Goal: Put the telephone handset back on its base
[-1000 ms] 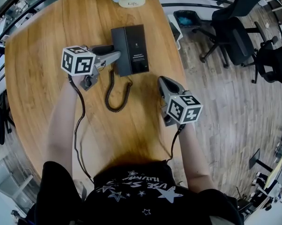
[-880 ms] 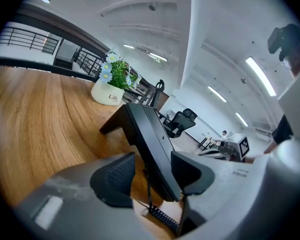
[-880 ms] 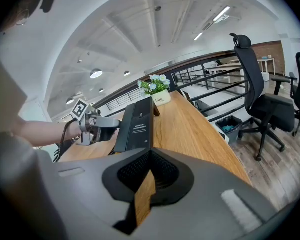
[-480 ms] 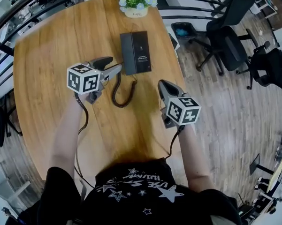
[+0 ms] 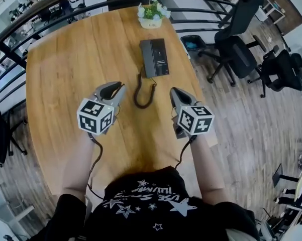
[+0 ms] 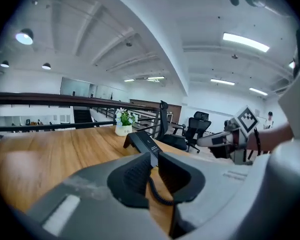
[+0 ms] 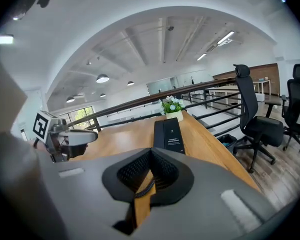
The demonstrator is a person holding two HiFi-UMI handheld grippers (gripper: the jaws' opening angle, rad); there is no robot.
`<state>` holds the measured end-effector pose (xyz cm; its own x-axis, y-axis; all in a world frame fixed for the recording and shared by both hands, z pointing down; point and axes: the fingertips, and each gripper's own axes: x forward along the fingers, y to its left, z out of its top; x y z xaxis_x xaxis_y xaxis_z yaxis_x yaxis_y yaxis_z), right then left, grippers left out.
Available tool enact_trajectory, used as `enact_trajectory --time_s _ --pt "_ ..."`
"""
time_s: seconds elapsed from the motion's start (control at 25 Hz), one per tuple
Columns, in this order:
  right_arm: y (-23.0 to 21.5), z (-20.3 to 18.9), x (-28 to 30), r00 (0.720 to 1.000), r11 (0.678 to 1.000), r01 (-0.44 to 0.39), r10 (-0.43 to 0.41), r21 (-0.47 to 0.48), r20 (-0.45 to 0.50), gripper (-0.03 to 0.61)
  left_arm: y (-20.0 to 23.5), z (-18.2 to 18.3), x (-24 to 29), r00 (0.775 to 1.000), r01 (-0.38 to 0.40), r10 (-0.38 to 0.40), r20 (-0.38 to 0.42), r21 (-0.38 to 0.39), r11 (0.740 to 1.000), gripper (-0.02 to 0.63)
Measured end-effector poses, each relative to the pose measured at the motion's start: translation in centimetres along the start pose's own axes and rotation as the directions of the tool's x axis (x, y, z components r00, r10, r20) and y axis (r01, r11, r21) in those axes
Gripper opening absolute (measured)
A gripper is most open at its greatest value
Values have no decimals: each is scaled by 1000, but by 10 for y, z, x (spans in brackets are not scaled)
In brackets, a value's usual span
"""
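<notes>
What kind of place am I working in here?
Likely an open-plan office, perhaps on an upper level: black swivel chairs, a desk telephone on the wooden table, and a railing beside it.

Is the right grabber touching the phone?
Apart. In the head view, a strip of bare table shows between the right gripper and the telephone.

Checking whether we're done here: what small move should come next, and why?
Probably just rest both grippers. The handset looks seated on its base, the cord lies slack, and the left gripper, whose jaws have just been closing with nothing between them, and the right gripper sit clear of it.
</notes>
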<state>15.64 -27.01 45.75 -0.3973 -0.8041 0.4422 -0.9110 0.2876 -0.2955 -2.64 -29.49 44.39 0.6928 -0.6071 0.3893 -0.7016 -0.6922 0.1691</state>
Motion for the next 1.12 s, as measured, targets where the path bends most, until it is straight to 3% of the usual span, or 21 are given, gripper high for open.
enact_trajectory --time_s 0.16,0.56,1.12 --pt "28 -20 -14 999 999 39 -39 13 14 2 -9 -20 -32 1000 -3 3 19 33 999 11" --pt "67 -59 -50 993 992 119 -119 44 18 2 -25 -72 -73 997 77 -79 -28 -62 995 3" --pt "94 -82 -117 985 991 77 -93 111 145 2 -99 -82 -106 992 121 -123 -14 -76 990 3"
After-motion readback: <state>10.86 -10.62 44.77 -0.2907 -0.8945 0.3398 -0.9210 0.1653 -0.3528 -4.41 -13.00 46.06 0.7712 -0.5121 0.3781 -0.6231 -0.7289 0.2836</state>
